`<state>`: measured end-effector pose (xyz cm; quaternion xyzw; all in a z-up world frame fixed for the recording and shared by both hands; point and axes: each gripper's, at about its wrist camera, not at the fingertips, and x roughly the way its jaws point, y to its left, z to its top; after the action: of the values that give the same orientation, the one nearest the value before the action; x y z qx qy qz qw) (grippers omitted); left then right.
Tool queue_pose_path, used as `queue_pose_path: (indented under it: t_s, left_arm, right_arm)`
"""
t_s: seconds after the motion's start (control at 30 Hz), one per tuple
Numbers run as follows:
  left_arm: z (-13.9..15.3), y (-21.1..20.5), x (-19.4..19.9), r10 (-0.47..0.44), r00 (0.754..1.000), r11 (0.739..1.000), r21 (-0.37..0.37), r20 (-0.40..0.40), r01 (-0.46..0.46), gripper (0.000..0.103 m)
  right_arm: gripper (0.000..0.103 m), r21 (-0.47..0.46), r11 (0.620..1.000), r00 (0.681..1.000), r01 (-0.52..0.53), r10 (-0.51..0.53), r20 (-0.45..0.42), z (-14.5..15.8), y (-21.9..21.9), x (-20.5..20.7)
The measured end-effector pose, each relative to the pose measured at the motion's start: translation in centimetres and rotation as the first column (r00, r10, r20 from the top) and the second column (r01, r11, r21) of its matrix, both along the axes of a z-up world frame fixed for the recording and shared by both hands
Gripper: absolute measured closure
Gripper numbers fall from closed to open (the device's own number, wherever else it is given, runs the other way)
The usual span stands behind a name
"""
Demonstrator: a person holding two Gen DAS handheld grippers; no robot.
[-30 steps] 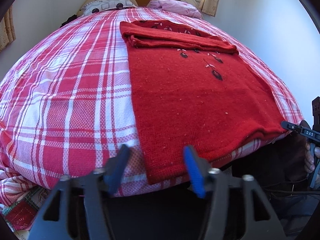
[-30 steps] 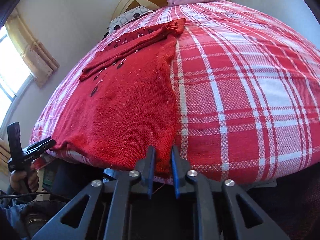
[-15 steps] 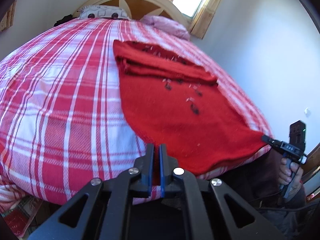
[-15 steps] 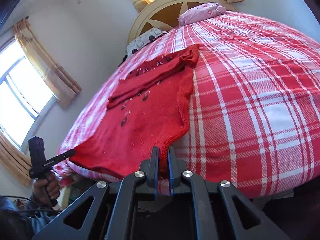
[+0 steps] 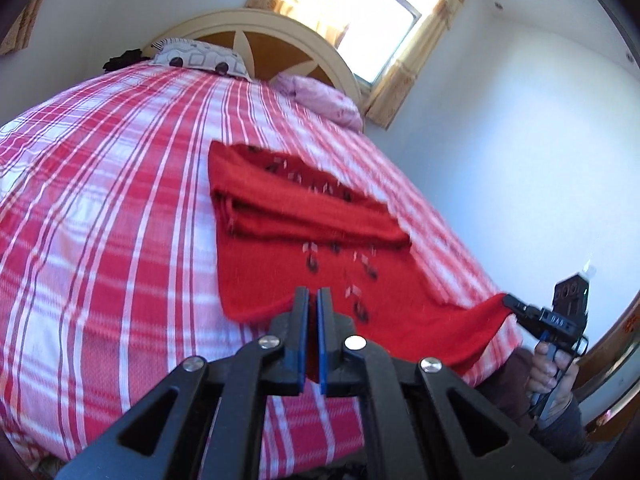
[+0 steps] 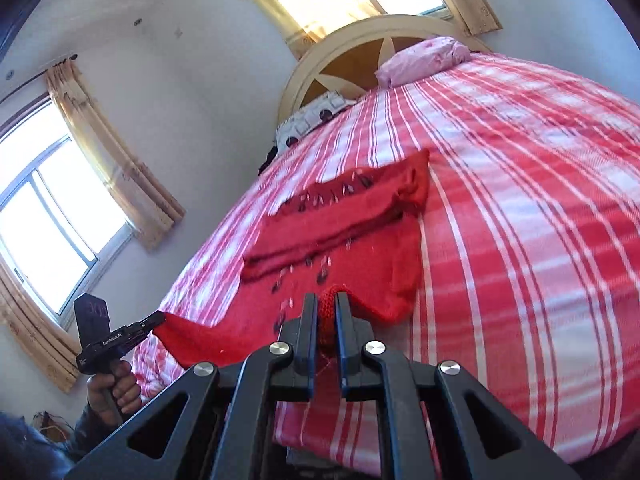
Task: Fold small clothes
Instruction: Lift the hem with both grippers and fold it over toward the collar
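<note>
On the bed (image 5: pixel 100 240), a red sweater (image 5: pixel 304 240) lies flat on the red and white checked cover. Its far part is folded over into a thick band across the middle. Small dark and white marks dot the knit. The near edge of the sweater is lifted off the bed at both near corners.

The left tool (image 5: pixel 313 300) pinches one near corner; its blue pads are almost touching, with a thin bit of red cloth between them. In the right view, this same tool (image 6: pixel 154 320) holds a stretched point of the sweater, and a hand (image 6: pixel 114 388) grips its handle.

The right tool (image 6: pixel 326 304) is closed on the other near corner, with a bunched red fold between its pads. In the left view it (image 5: pixel 510 304) pulls that corner out past the sweater's side.

Beyond the sweater, at the head of the bed, sit a pink pillow (image 5: pixel 320 100) and a spotted pillow (image 5: pixel 196 58) against a round headboard (image 5: pixel 280 40). A bright window (image 5: pixel 360 8) with curtains is behind the headboard.
</note>
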<state>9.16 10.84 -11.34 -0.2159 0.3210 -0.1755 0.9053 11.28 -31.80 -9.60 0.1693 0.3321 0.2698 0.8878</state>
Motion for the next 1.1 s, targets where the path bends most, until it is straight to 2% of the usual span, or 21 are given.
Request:
queue_pose_path:
  t_s: [0.27, 0.83, 1.1]
  left_arm:
    - [1.1, 1.7, 5.4, 0.052, 0.999, 0.996, -0.068, -0.008, -0.052, 0.100]
    - [2.7, 2.3, 15.7, 0.090, 0.996, 0.995, -0.042, -0.004, -0.090, 0.101]
    - [3.0, 3.5, 20.2, 0.130, 0.991, 0.989, -0.063, -0.019, -0.131, 0.103]
  right_arm:
    - [0.096, 0.030, 0.999, 1.000, 0.016, -0.016, 0.001, 2.3, 0.7, 6.3]
    - [0.096, -0.031, 0.999, 1.000, 0.029, -0.029, -0.009, 4.0, 4.3, 17.9]
    - [0.096, -0.045, 0.998, 0.999, 0.039, -0.041, -0.035, 4.2, 5.5, 22.9]
